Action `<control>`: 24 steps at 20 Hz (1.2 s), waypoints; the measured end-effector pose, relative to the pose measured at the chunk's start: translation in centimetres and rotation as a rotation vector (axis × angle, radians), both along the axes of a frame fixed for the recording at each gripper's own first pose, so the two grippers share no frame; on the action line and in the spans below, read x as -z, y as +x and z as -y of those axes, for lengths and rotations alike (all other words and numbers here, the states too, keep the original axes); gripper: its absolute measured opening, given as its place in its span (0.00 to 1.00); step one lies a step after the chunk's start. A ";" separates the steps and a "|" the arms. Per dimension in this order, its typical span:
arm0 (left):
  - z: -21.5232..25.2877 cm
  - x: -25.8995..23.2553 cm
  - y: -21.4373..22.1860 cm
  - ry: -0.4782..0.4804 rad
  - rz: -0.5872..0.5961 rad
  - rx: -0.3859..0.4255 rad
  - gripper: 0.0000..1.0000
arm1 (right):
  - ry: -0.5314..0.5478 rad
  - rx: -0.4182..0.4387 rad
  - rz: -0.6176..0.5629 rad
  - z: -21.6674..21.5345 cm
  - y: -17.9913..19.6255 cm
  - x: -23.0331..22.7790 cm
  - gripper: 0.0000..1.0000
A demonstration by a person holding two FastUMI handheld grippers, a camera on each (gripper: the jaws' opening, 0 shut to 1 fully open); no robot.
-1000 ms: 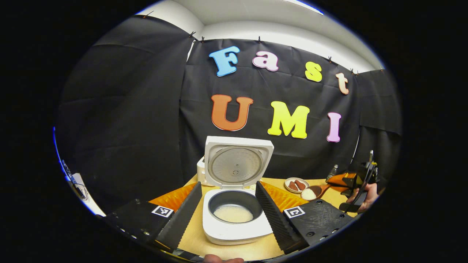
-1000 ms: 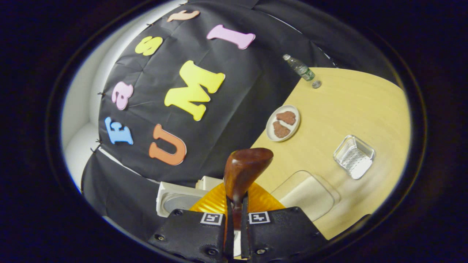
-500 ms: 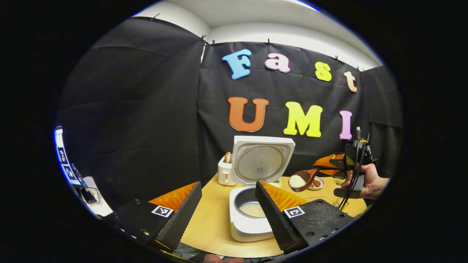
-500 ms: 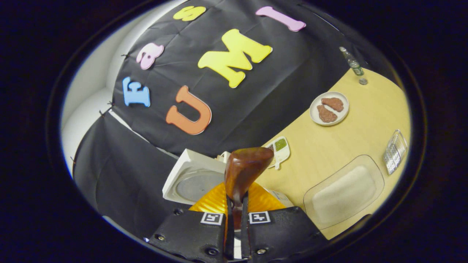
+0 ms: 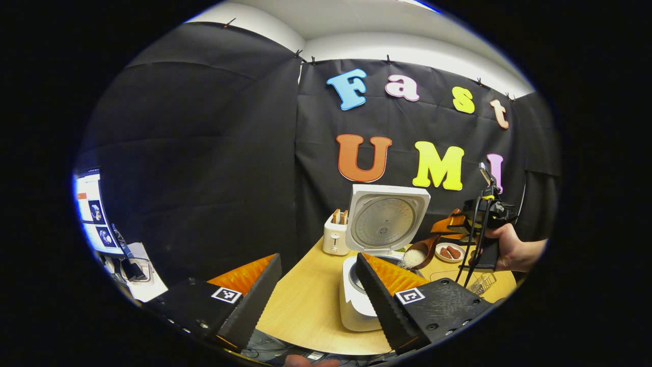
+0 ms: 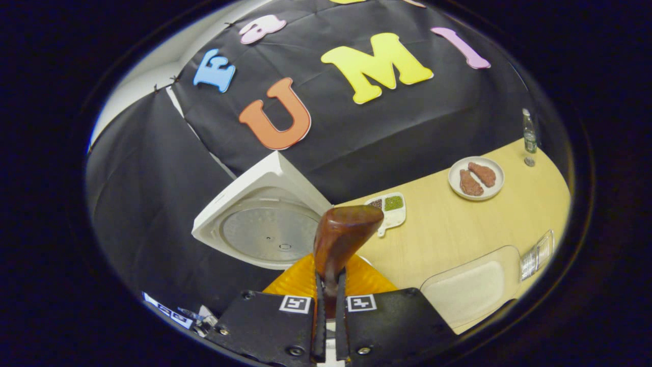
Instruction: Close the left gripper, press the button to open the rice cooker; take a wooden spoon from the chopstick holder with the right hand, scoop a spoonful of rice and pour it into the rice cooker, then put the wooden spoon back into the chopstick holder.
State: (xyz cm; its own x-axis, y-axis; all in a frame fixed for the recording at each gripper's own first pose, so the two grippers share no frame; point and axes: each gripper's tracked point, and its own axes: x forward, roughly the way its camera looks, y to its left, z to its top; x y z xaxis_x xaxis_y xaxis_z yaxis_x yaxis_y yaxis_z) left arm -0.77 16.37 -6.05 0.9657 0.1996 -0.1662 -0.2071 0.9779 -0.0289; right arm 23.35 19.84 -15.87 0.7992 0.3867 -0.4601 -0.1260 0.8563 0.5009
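Note:
The white rice cooker [image 5: 354, 306] stands on the table with its lid [image 5: 388, 222] up; the same lid [image 6: 265, 227] lies close ahead in the right gripper view. My right gripper [image 6: 328, 288] is shut on the handle of the wooden spoon [image 6: 344, 237]. In the left gripper view that right gripper [image 5: 447, 230], held by a hand [image 5: 514, 250], tilts the spoon [image 5: 418, 254] over the cooker's pot, and white rice spills from it. My left gripper [image 5: 318, 261] stands open, well back from the cooker. A metal mesh holder [image 5: 481, 283] sits at the right.
A white toaster [image 5: 334, 235] stands left of the lid. On the wooden table [image 6: 458, 224] are a plate of brown pieces [image 6: 476, 178], a sectioned dish [image 6: 389, 206], a clear tub of rice [image 6: 471, 290], a bottle [image 6: 530, 135] and the mesh holder [image 6: 537, 257]. A monitor [image 5: 91, 211] glows far left.
The right gripper carried the rice-filled spoon leftward to the cooker's pot and tipped it. The left gripper drew back and left, so the cooker sits farther right in its view.

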 end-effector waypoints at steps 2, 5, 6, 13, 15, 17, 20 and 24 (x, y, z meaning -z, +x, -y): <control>-0.1 0.2 0.0 0.000 -0.006 -0.006 0.94 | -0.082 -0.022 0.041 -0.4 0.1 -0.4 0.12; -0.1 0.6 -0.1 -0.005 -0.005 -0.011 0.94 | -0.188 -0.071 0.106 -1.4 0.2 -1.3 0.12; 0.0 0.7 -0.1 -0.009 -0.005 -0.011 0.94 | -0.221 -0.088 0.126 -1.8 0.1 -1.5 0.12; 0.1 0.7 0.0 -0.011 0.005 0.013 0.94 | -0.485 -0.219 0.317 -4.5 -0.5 -3.3 0.12; 0.1 0.6 0.1 -0.014 0.008 0.016 0.94 | -0.549 -0.250 0.372 -5.3 -0.8 -3.7 0.12; 0.2 0.6 0.1 -0.020 0.011 0.018 0.94 | -0.611 -0.279 0.422 -6.0 -1.1 -3.9 0.12; 0.2 0.6 0.1 -0.026 0.016 0.020 0.94 | -0.704 -0.309 0.515 -7.0 -2.0 -4.7 0.12; 0.2 0.5 0.0 -0.033 0.030 0.031 0.94 | -0.735 -0.333 0.556 -8.0 -3.4 -4.6 0.12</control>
